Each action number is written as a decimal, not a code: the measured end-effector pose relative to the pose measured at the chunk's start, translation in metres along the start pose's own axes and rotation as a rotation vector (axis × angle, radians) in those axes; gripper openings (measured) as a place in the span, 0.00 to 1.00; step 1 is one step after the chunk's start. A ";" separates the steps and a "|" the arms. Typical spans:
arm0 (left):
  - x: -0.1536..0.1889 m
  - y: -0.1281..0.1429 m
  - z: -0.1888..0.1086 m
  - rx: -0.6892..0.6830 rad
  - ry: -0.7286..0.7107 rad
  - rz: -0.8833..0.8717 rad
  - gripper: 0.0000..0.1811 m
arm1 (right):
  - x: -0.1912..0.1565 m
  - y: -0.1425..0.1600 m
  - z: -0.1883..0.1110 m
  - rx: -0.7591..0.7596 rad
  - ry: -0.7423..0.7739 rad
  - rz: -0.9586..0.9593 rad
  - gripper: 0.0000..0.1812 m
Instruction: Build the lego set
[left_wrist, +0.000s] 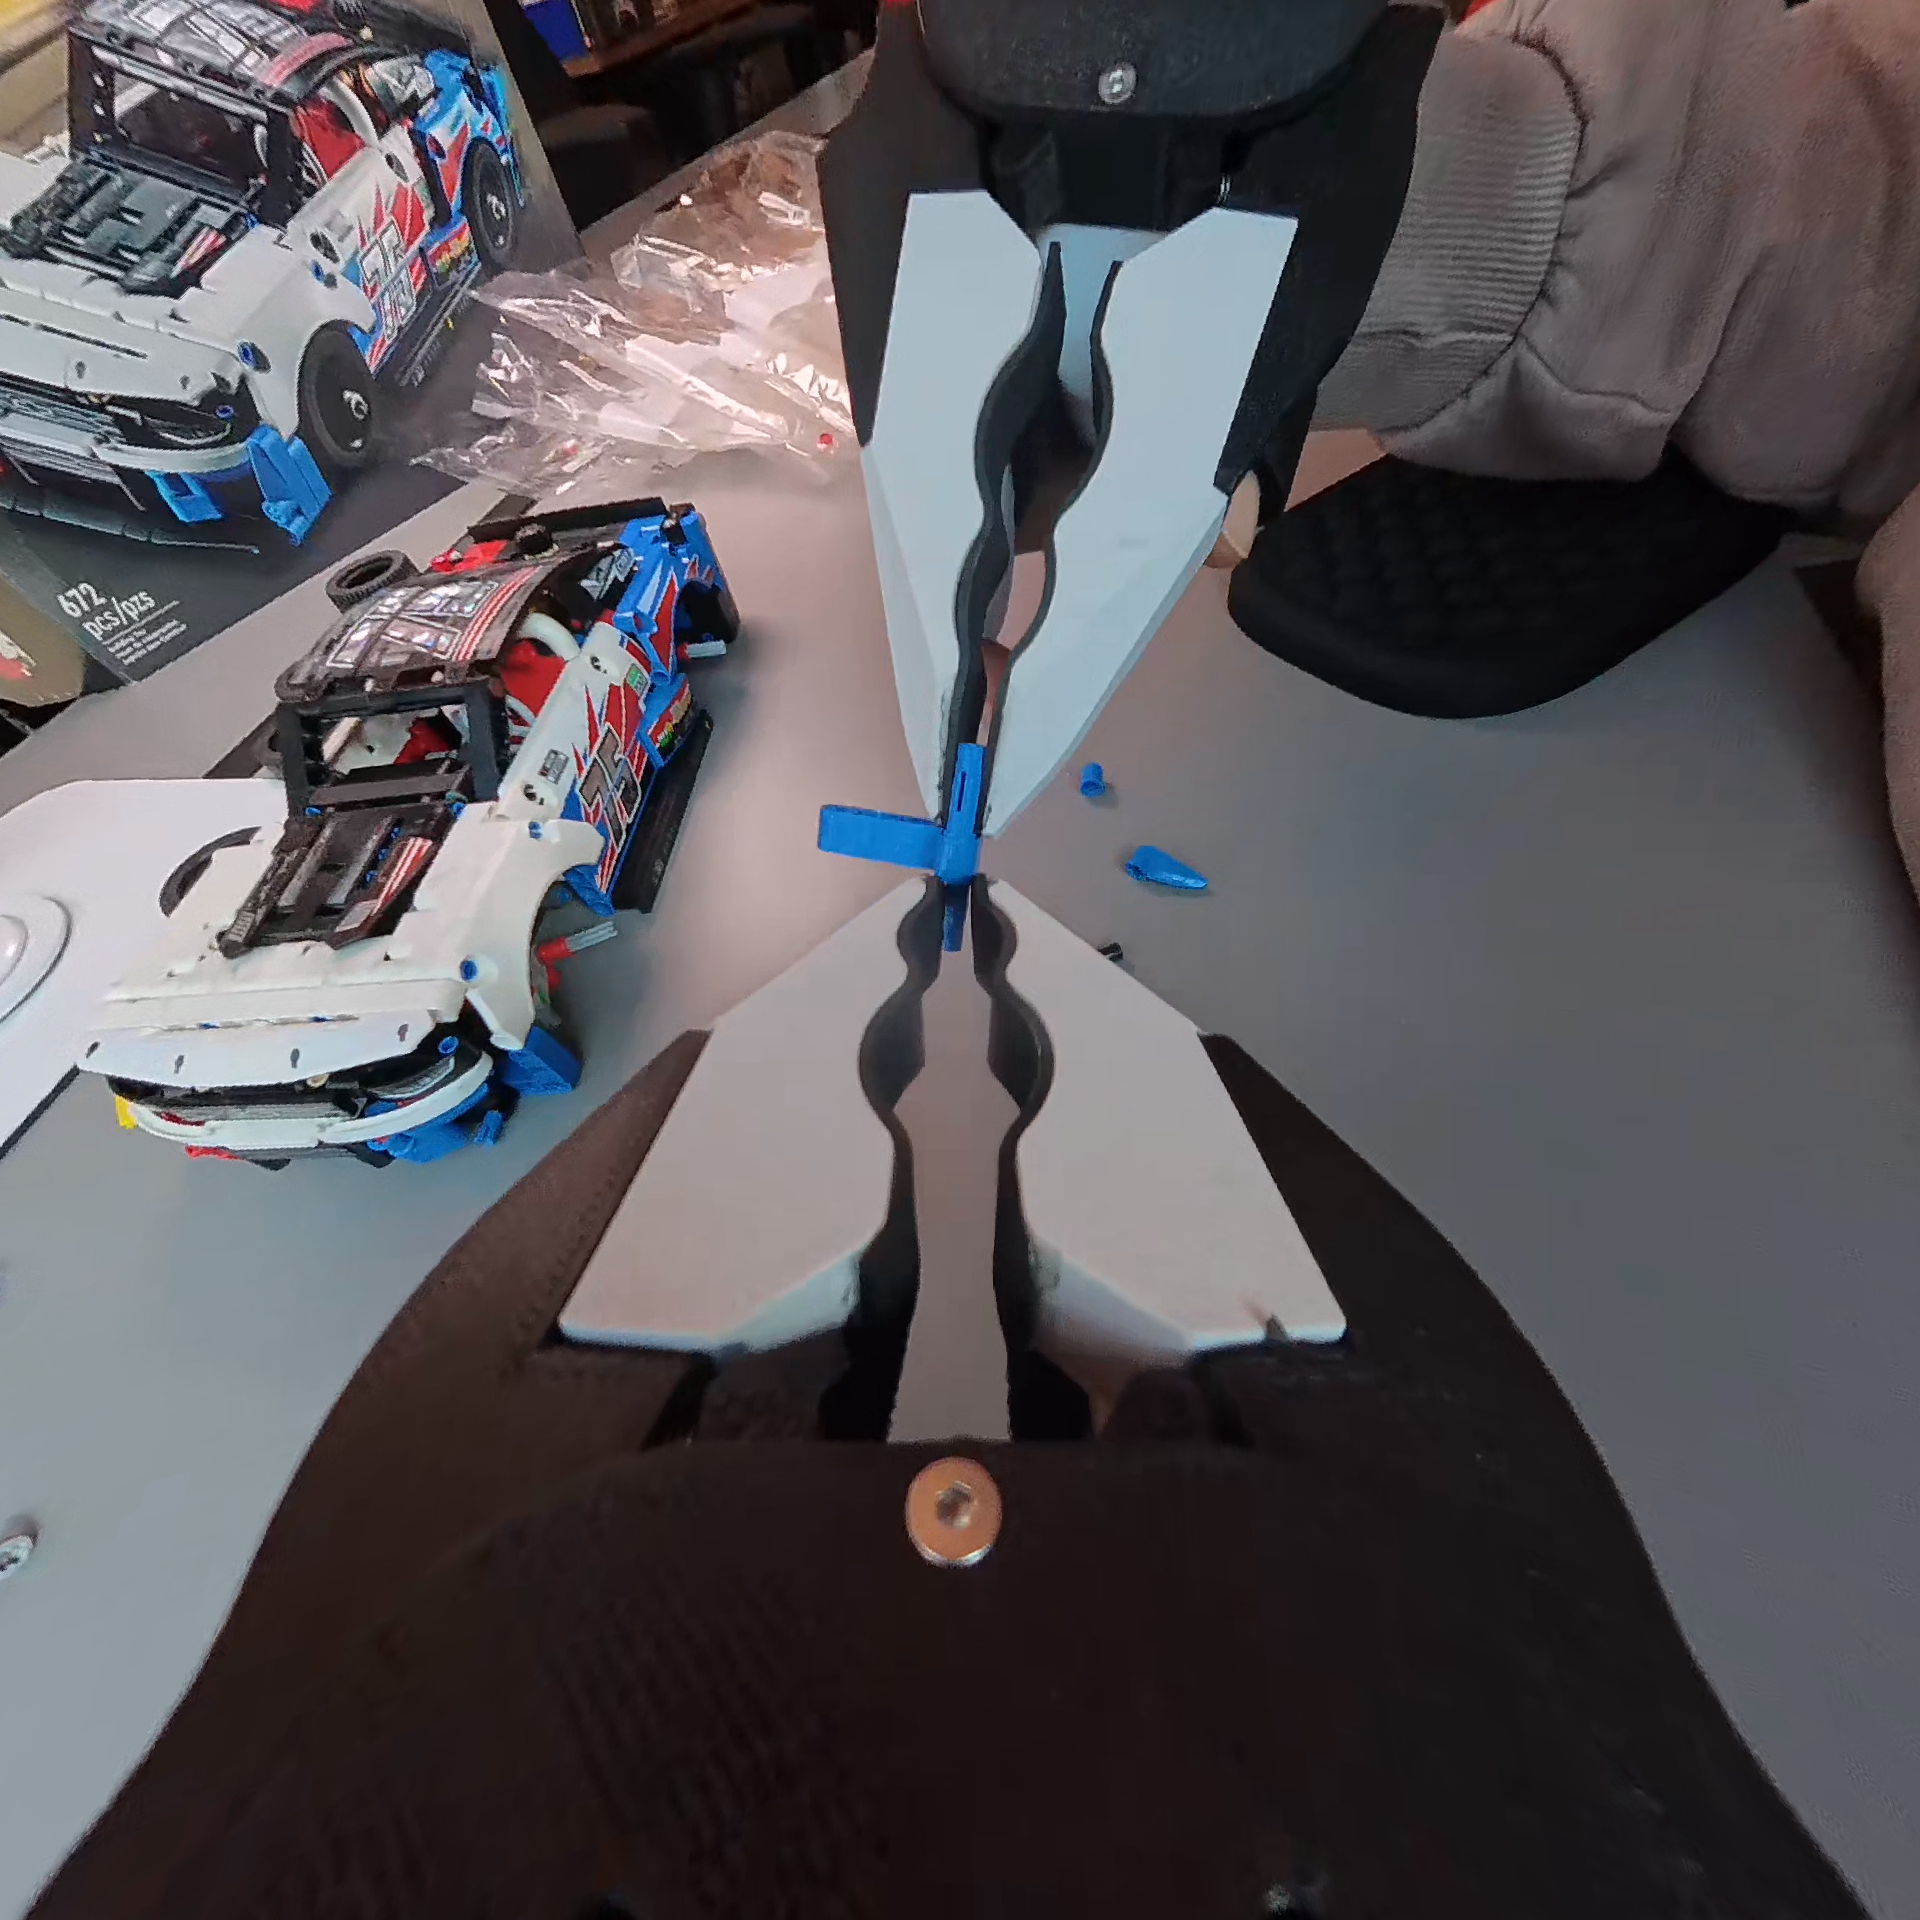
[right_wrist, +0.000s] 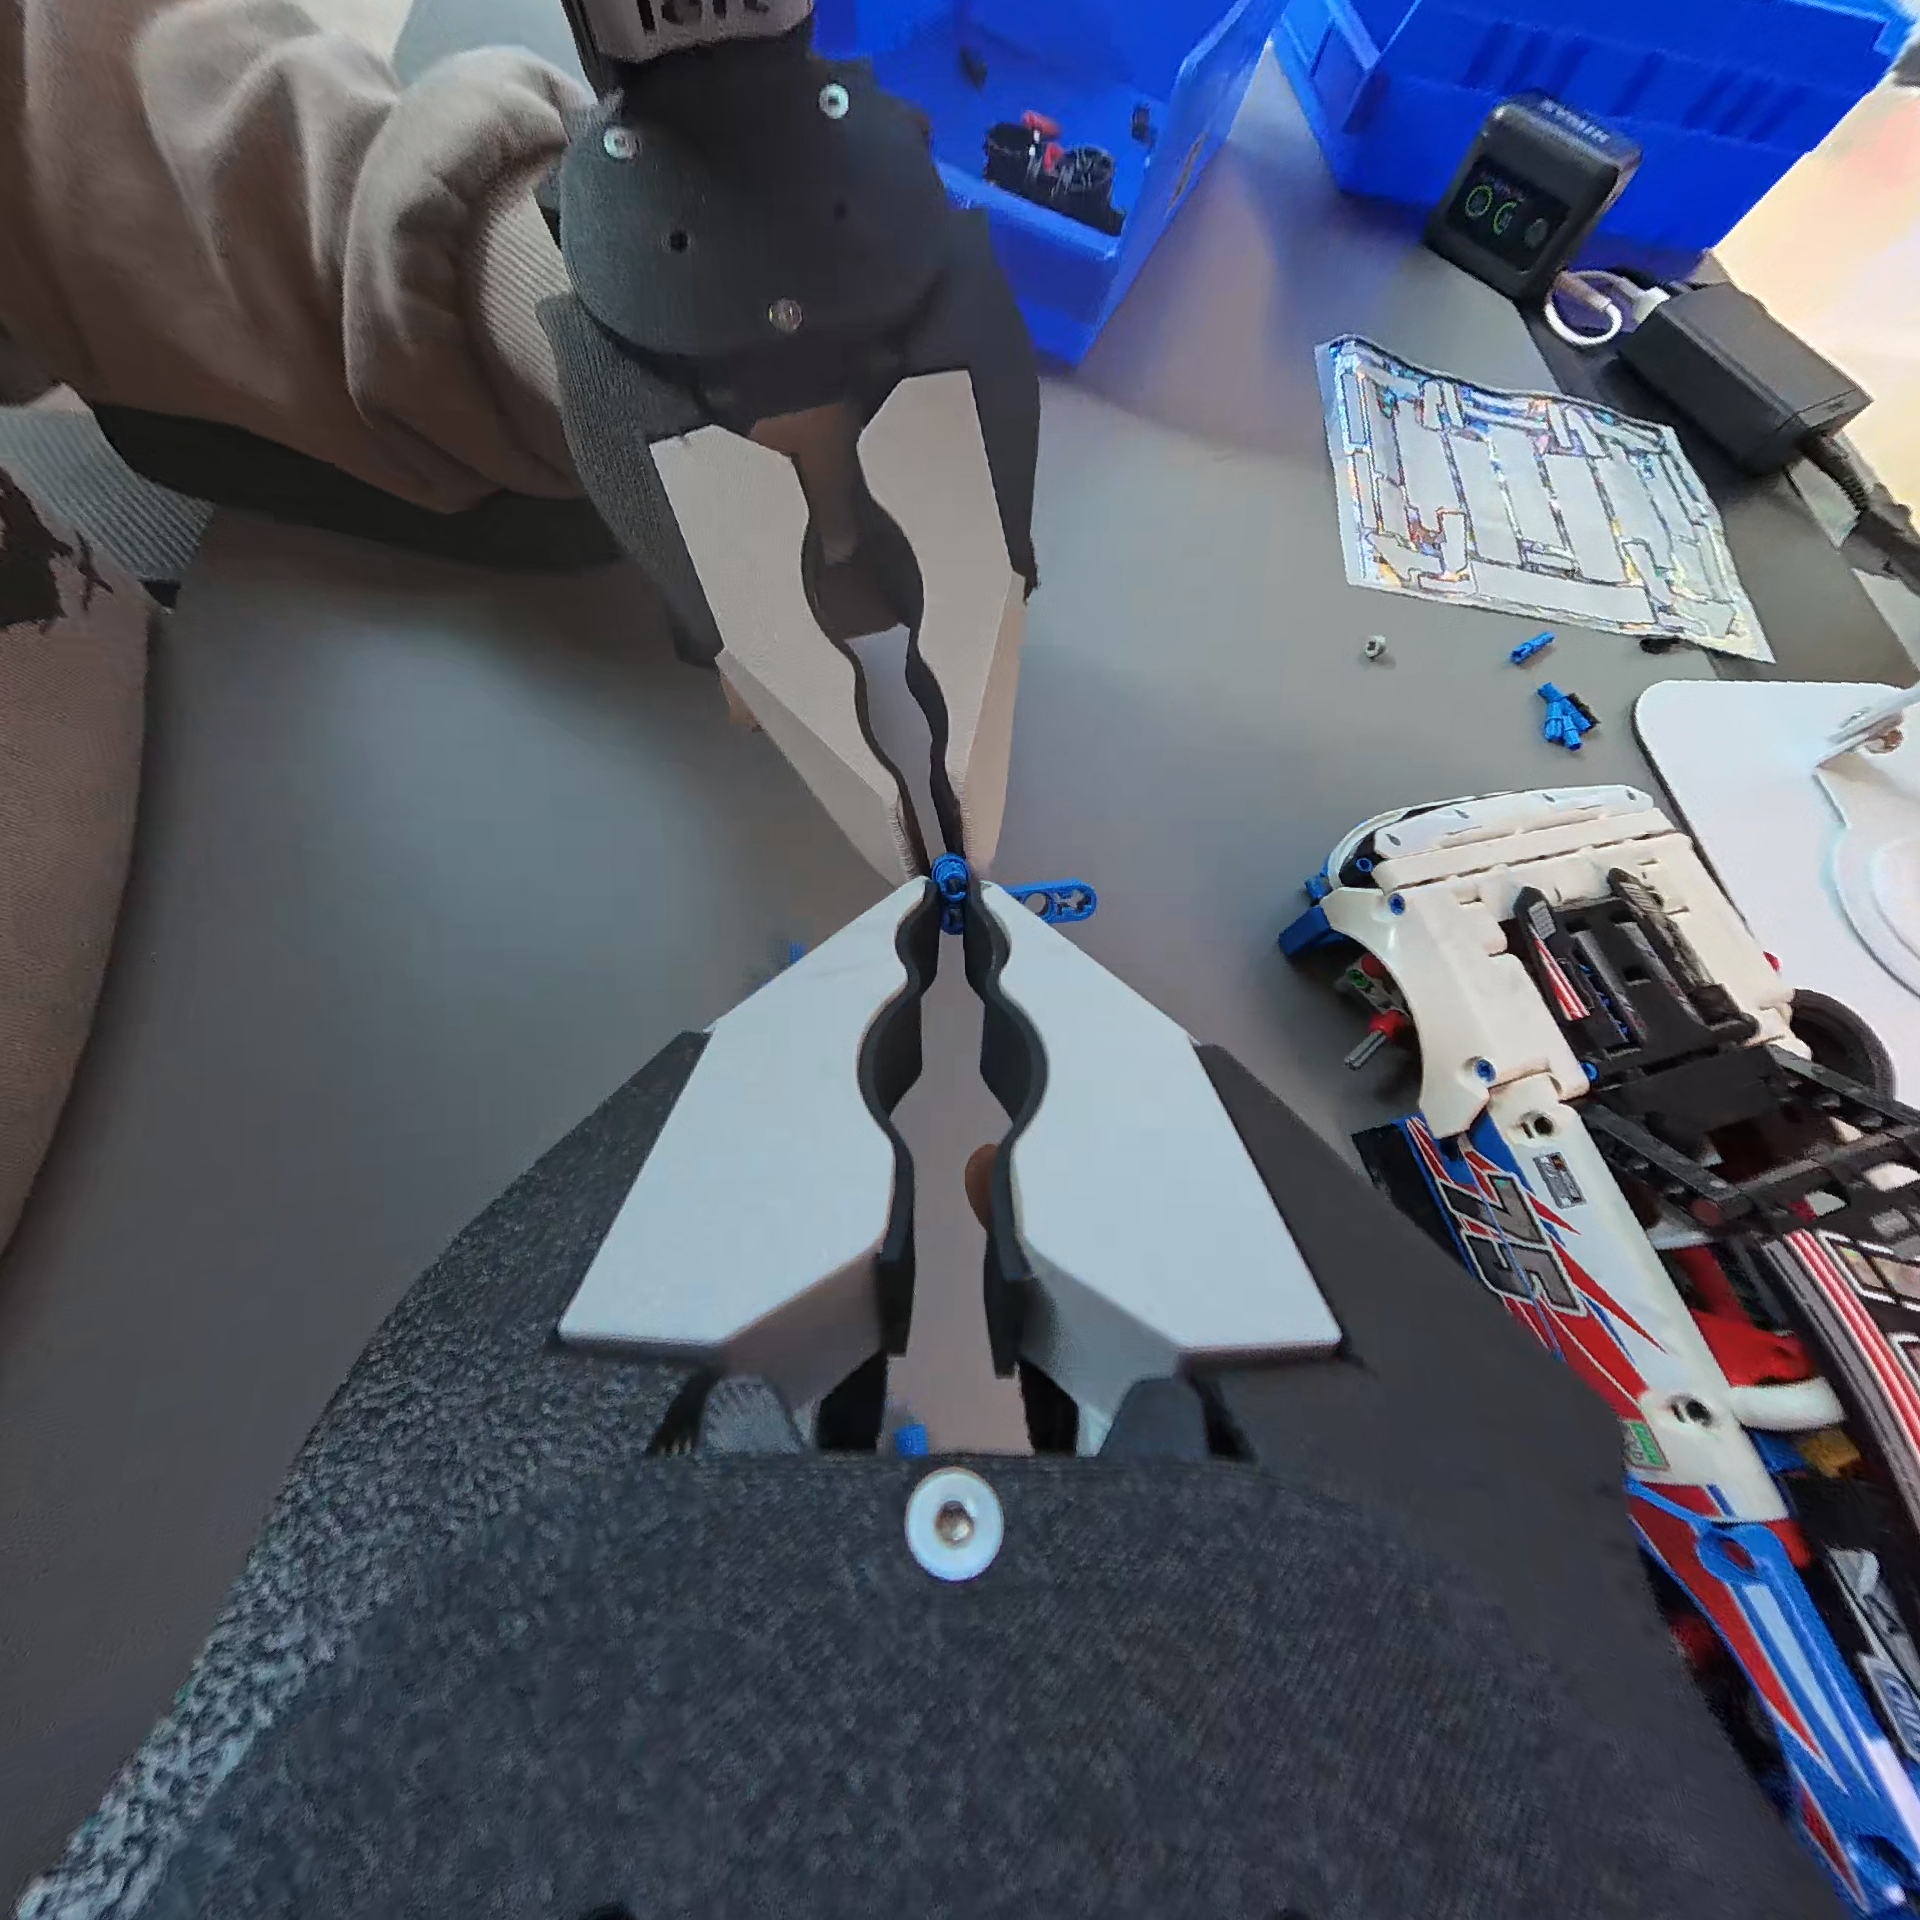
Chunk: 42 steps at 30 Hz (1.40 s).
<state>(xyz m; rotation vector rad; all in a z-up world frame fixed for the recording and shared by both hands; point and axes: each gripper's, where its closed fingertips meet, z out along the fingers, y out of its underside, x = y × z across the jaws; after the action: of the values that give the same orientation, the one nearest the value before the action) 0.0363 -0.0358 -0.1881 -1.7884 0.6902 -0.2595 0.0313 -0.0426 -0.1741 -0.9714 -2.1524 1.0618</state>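
A small blue Lego assembly, a short beam (left_wrist: 873, 836) on a blue pin (left_wrist: 963, 821), is held above the grey table between both grippers. My left gripper (left_wrist: 954, 902) comes from below in the left wrist view and is shut on the pin's lower end. My right gripper (left_wrist: 971, 805) comes from above and is shut on its upper end. In the right wrist view my right gripper (right_wrist: 951, 906) and left gripper (right_wrist: 940, 850) meet tip to tip on the pin (right_wrist: 948, 883), with the beam (right_wrist: 1060, 899) pointing right. The part-built race car (left_wrist: 416, 852) (right_wrist: 1558, 1091) lies beside them.
The set's box (left_wrist: 208, 260) and empty plastic bags (left_wrist: 665, 343) lie behind the car. Loose blue pieces (left_wrist: 1164, 868) (right_wrist: 1558, 717) lie on the table. Blue bins (right_wrist: 1091, 156), a sticker sheet (right_wrist: 1527, 499), a black device (right_wrist: 1527, 197) and a white pad (right_wrist: 1766, 748) are nearby. The grippers are tip to tip, or close to it. The part-built race car (right_wrist: 1558, 1091) is about equally far from each gripper, around 15 cm. My left wrist view (left_wrist: 500, 791) looks at it from another angle.
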 end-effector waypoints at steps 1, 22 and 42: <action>0.000 -0.004 -0.002 0.029 0.004 -0.001 0.01 | 0.001 -0.005 -0.002 0.044 -0.004 0.017 0.01; 0.020 -0.062 -0.030 0.461 0.248 -0.252 0.00 | -0.016 -0.053 -0.024 0.500 -0.200 0.174 0.17; -0.004 -0.020 -0.001 0.191 0.094 -0.361 0.14 | 0.014 0.012 0.014 0.026 0.156 -0.042 0.18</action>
<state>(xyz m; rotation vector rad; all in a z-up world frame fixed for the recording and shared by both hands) 0.0392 -0.0311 -0.1688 -1.7160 0.3879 -0.6353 0.0174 -0.0321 -0.1891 -0.9605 -2.0186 0.9593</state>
